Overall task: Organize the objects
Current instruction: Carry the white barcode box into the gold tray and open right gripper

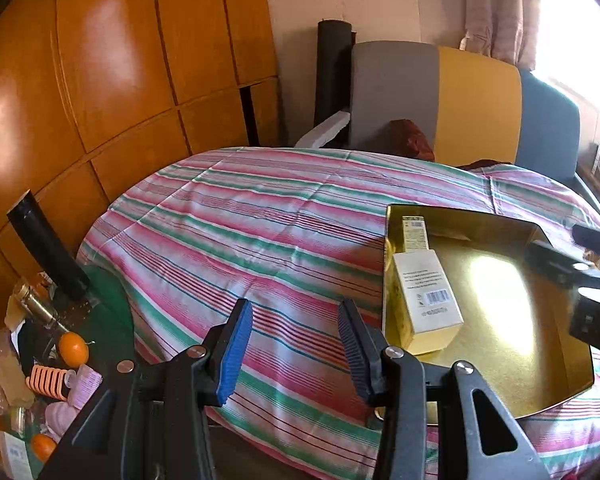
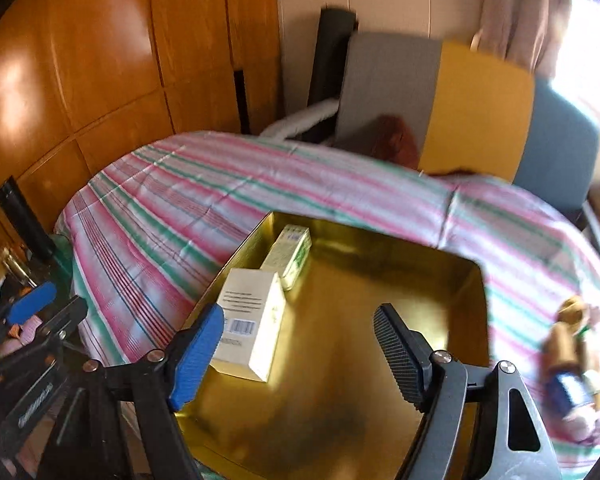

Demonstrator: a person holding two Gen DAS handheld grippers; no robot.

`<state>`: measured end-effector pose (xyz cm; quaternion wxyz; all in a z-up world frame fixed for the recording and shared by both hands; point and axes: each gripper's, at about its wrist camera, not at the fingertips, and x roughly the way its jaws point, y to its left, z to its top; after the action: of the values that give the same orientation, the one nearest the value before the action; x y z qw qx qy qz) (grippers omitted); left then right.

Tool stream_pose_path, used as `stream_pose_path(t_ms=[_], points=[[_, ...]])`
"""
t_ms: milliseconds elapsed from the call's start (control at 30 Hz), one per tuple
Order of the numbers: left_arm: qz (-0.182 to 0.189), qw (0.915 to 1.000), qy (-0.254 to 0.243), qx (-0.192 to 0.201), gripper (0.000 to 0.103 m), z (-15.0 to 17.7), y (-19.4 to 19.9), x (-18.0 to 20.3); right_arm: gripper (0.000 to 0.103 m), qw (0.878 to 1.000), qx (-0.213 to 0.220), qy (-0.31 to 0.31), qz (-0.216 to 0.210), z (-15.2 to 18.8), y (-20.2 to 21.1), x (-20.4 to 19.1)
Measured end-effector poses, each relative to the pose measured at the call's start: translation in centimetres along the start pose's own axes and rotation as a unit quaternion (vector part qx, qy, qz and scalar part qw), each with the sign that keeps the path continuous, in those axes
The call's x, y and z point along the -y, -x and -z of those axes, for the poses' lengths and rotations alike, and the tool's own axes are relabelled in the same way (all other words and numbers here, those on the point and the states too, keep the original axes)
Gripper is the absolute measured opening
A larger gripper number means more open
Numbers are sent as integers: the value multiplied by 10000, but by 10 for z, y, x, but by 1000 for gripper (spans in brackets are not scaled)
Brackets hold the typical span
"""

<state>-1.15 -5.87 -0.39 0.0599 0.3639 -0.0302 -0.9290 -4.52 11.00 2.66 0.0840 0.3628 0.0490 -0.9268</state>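
Two boxes [image 2: 256, 332] are already laid in the gold tray [image 2: 380, 280]; clutter [image 1: 52, 360] remains unsorted; both grippers' fingers [image 1: 236, 356] are spread, empty.

Left gripper [image 1: 296, 346] gapes wide, holding nothing — right gripper [image 2: 300, 350] likewise spread and bare, both angled downward, side by side.

Looking forward and down from close above the striped bedcover [image 1: 260, 216] in the left wrist view, gold tray [image 1: 500, 320] at right of frame; hanging directly over that same gold tray [image 2: 340, 340], frame centre, in the right wrist view, both facing the headboard [image 2: 460, 100].
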Motion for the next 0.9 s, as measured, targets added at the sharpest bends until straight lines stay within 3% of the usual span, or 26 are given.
stream_pose_path(t_ms=[300, 733, 900], points=[[107, 9994, -304, 107, 45, -6, 12, 29, 82, 9980, 466, 104, 415, 4, 54, 16], [292, 9967, -734, 187, 45, -13, 22, 76, 84, 9948, 686, -86, 754, 13, 76, 57], [528, 9934, -1000, 211, 45, -16, 27, 103, 87, 9939, 664, -197, 862, 19, 77, 77]])
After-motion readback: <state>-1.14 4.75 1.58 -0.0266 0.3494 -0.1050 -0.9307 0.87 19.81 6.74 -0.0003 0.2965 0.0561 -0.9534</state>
